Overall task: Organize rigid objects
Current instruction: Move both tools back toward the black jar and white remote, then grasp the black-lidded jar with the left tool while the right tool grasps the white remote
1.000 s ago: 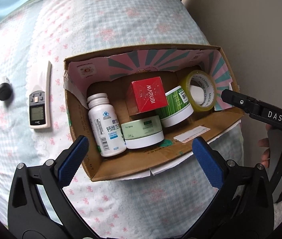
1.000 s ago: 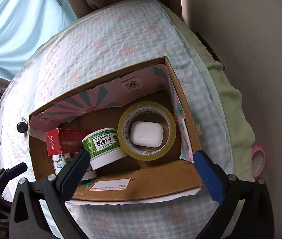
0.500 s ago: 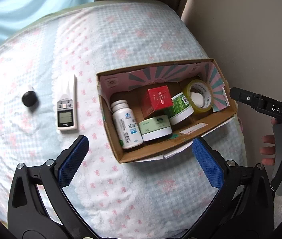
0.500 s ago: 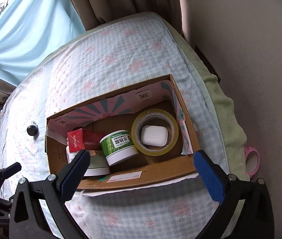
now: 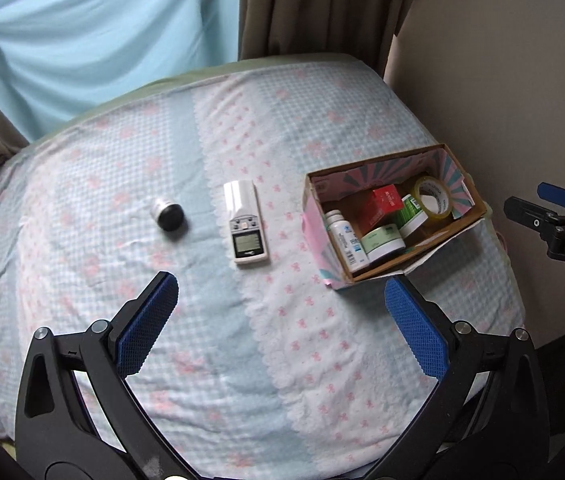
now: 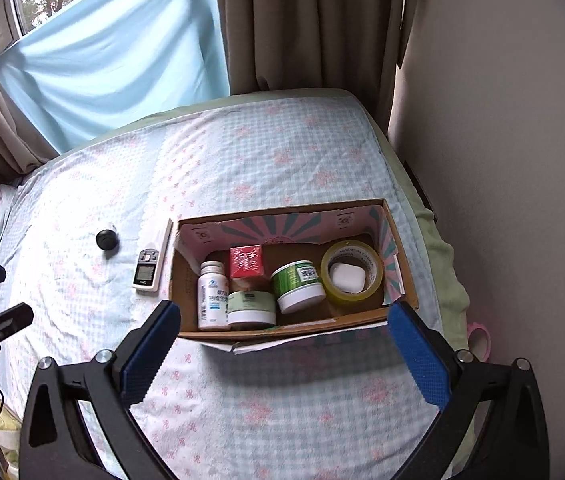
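- Six things sit packed in the cardboard box (image 6: 398, 280): a white pill bottle (image 6: 212, 296), a red carton (image 6: 247, 261), a pale green jar (image 6: 251, 307), a dark green tub (image 6: 299, 285), and a yellow tape roll (image 6: 352, 277) with a white earbud case (image 6: 348, 275) lying inside its ring.
- Two things lie outside on the checked bedspread (image 5: 242, 360) (both left of the box): a white remote (image 5: 245, 223) just beside it, and a small black-capped jar (image 5: 169, 215) further left.
- Left gripper (image 5: 280, 324) hangs above bare bedspread, nearer than the remote, jaws spread wide and empty.
- Right gripper (image 6: 282, 350) hovers over the box's near wall, jaws wide apart, nothing between its blue pads (image 6: 150, 350).
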A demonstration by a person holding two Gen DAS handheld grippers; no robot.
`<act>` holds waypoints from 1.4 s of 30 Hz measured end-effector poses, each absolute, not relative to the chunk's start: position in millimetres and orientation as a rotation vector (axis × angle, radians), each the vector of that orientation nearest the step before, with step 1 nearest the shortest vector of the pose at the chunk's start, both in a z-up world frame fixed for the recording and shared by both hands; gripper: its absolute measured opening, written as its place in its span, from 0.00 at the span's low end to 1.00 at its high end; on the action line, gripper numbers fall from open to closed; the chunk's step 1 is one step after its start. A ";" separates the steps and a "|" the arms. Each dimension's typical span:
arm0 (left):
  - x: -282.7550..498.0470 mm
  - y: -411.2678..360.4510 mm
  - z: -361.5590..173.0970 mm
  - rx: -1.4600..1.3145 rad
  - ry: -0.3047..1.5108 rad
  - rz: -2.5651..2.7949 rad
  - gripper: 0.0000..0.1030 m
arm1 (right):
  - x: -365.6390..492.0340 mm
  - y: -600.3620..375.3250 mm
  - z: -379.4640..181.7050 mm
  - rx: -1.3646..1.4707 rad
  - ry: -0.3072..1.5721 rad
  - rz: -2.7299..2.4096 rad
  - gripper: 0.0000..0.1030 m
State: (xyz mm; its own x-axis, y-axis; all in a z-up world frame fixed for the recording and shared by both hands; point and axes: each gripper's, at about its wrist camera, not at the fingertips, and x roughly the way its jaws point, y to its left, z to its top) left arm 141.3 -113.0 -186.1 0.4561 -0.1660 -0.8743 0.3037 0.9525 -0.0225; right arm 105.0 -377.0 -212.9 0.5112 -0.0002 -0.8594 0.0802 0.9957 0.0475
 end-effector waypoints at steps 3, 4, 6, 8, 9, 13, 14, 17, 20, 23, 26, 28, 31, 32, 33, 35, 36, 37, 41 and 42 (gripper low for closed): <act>134.4 -71.1 -173.0 0.147 1.044 -0.306 1.00 | 98.0 -339.0 -196.6 0.071 1.024 -0.059 1.00; 133.0 -56.6 -168.5 0.154 1.039 -0.299 1.00 | 94.8 -325.4 -193.5 0.073 1.022 -0.067 1.00; 132.7 -25.6 -159.6 0.163 1.028 -0.280 1.00 | 90.7 -300.9 -189.9 0.096 1.019 -0.066 1.00; 137.4 2.6 -153.9 0.175 1.025 -0.261 1.00 | 89.9 -277.1 -189.7 0.125 1.026 -0.060 1.00; 141.2 16.5 -152.2 0.184 1.028 -0.252 1.00 | 90.5 -264.9 -189.7 0.140 1.031 -0.067 1.00; 163.6 66.6 -150.0 0.221 1.042 -0.256 1.00 | 98.9 -223.4 -187.5 0.183 1.027 -0.056 1.00; 171.0 76.9 -150.6 0.234 1.044 -0.256 1.00 | 103.1 -212.6 -186.2 0.171 1.026 -0.053 1.00; 195.6 98.4 -155.2 0.275 1.052 -0.263 1.00 | 120.3 -187.0 -184.3 0.136 1.026 -0.048 1.00; 228.2 103.1 -167.2 0.322 1.100 -0.300 1.00 | 147.4 -171.2 -189.3 0.150 1.054 -0.028 1.00; 264.9 100.8 -187.6 0.340 1.164 -0.335 1.00 | 178.9 -157.6 -202.0 0.127 1.099 -0.022 1.00; 300.6 91.4 -213.2 0.333 1.214 -0.374 1.00 | 214.9 -150.9 -228.5 0.114 1.174 -0.006 1.00; 324.4 83.1 -234.6 0.331 1.262 -0.392 1.00 | 239.1 -148.4 -253.0 0.115 1.231 0.015 1.00; 355.4 66.1 -274.5 0.339 1.351 -0.403 1.00 | 271.5 -144.8 -292.9 0.093 1.308 0.035 1.00; 362.6 60.6 -288.5 0.355 1.367 -0.404 1.00 | 280.7 -143.4 -304.9 0.086 1.326 0.043 1.00; 369.7 55.0 -302.0 0.376 1.380 -0.408 1.00 | 289.6 -142.6 -317.8 0.078 1.343 0.051 1.00; 379.8 44.2 -332.6 0.418 1.422 -0.423 1.00 | 305.2 -141.3 -340.9 0.065 1.373 0.058 1.00; 384.1 40.7 -347.0 0.425 1.442 -0.440 1.00 | 312.6 -142.4 -352.4 0.067 1.388 0.060 1.00; 387.4 37.2 -359.8 0.435 1.454 -0.452 1.00 | 319.1 -143.5 -363.5 0.073 1.403 0.062 1.00; 398.4 22.2 -402.7 0.506 1.471 -0.478 1.00 | 340.9 -149.6 -408.0 0.102 1.468 0.044 1.00; 401.0 19.1 -410.9 0.509 1.475 -0.494 1.00 | 344.9 -150.7 -418.8 0.108 1.483 0.038 1.00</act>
